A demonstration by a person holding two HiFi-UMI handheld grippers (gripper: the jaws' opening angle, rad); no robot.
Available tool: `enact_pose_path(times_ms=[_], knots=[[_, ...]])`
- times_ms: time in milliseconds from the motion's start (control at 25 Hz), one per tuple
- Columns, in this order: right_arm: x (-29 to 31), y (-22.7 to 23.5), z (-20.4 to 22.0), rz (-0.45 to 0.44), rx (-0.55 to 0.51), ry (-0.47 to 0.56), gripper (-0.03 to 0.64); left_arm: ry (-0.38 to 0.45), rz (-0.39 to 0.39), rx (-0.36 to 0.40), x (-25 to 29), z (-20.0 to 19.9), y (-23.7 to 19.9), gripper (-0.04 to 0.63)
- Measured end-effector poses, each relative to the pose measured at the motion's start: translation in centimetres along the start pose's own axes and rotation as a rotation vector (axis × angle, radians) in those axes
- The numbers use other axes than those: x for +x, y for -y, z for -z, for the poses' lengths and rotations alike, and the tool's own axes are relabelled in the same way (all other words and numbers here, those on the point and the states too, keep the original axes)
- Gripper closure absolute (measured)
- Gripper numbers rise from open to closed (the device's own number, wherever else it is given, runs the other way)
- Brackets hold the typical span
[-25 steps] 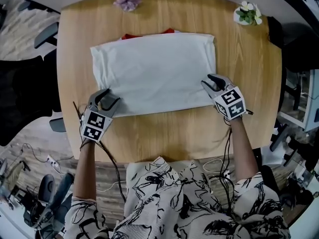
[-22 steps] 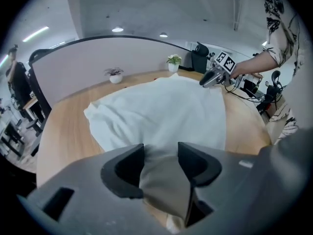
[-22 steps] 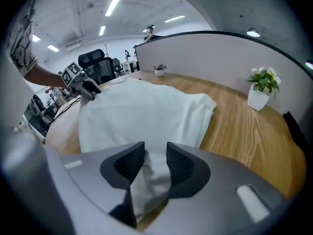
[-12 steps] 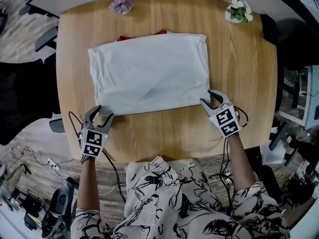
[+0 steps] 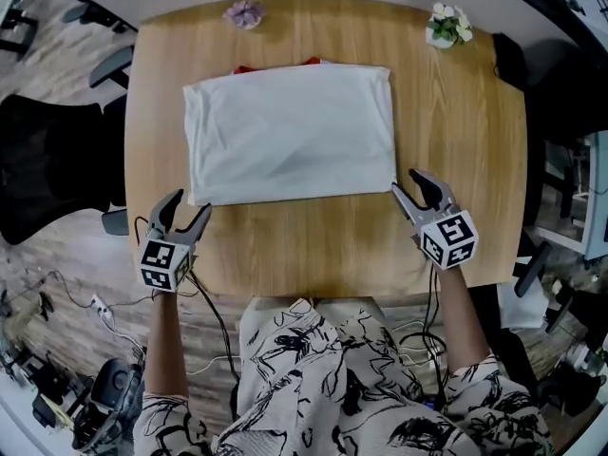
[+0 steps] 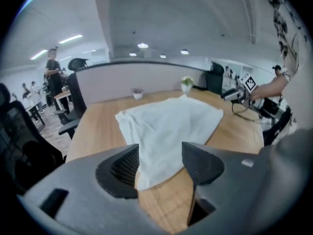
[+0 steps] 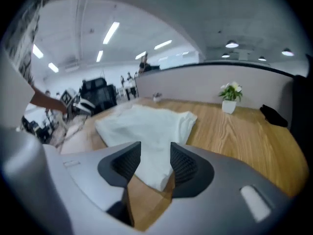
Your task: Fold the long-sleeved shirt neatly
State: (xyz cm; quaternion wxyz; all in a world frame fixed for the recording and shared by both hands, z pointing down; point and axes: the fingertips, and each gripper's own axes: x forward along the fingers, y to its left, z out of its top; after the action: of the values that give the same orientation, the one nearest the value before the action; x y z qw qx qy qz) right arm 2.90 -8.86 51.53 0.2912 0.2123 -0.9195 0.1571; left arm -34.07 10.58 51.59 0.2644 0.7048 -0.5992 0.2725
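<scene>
The white shirt [image 5: 290, 131] lies folded into a flat rectangle in the middle of the wooden table [image 5: 313, 250], with a strip of red [image 5: 275, 65] showing at its far edge. My left gripper [image 5: 188, 207] hovers just off the shirt's near left corner, open and holding nothing. My right gripper [image 5: 408, 183] is beside the near right corner, also open and holding nothing. Both pairs of jaws have just been opening, with no cloth between them. The shirt [image 6: 166, 126] lies beyond the left gripper [image 6: 159, 160] in the left gripper view. In the right gripper view the shirt [image 7: 146, 126] lies ahead of the right gripper [image 7: 155, 163].
A purple flower [image 5: 245, 13] sits at the table's far edge and a small pot of white flowers [image 5: 446, 27] at the far right corner. A black chair [image 5: 57, 179] stands left of the table. Cables trail from both grippers over the near edge.
Both grippers have let go of the shirt's near corners and drawn back toward the table's near edge, lifting off the cloth. Their jaws stand wider. The shirt stays flat.
</scene>
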Motion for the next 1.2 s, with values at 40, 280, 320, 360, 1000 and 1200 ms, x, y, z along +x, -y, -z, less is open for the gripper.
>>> enact_pose_path(times_ms=[40, 280, 320, 360, 1000, 1200], knots=[[-1.6, 0.1, -2.1, -0.005, 0.053, 0.097, 0.418, 0.075, -0.029, -0.03, -1.7, -1.5, 0.2, 0.332], [-11.2, -0.7, -11.4, 0.08, 0.103, 0.463, 0.585, 0.417, -0.219, -0.106, -12.9, -8.3, 0.6, 0.527], [-12.7, -0.9, -12.3, 0.111, 0.092, 0.5, 0.607, 0.459, -0.237, -0.1, -14.5, -9.1, 0.8, 0.567], [-14.1, -1.1, -13.0, 0.14, 0.08, 0.535, 0.606, 0.5, -0.247, -0.091, -16.0, -9.9, 1.0, 0.592], [-30.1, -18.8, -17.7, 0.288, -0.214, 0.819, 0.607, 0.89, -0.231, -0.026, -35.1, -12.4, 5.4, 0.592], [-33.2, -20.9, -14.4, 0.362, -0.07, 0.846, 0.606, 0.899, -0.22, -0.083, -36.7, -10.1, 6.4, 0.594]])
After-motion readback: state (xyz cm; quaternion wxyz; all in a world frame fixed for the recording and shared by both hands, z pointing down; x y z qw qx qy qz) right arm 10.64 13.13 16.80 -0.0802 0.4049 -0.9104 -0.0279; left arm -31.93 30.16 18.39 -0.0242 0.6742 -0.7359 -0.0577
